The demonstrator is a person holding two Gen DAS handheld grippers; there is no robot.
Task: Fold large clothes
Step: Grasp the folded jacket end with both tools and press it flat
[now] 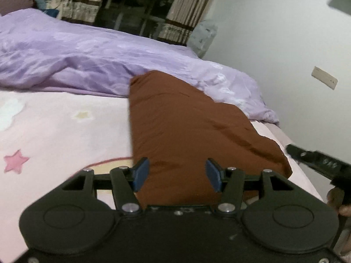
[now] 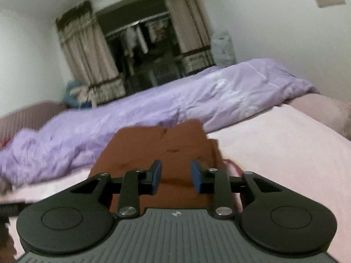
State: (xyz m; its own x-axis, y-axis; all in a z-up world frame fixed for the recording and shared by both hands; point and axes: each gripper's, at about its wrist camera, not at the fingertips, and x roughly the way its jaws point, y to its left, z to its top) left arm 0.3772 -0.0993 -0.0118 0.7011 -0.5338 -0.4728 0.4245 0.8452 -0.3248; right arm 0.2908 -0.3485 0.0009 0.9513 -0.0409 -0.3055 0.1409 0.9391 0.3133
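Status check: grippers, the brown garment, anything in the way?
Left gripper open, right gripper open, nothing held. Brown garment folded on pink sheet. Purple duvet bunched against its far edge.

Pink star-print bed (image 1: 54,131) — brown garment (image 1: 186,131), purple duvet (image 1: 87,54) on it.

We see our right gripper (image 2: 176,176), blue pads apart and empty, above a folded rust-brown garment (image 2: 162,146) on the pale pink bedsheet (image 2: 274,144); a crumpled lilac quilt (image 2: 153,107) lies beyond.
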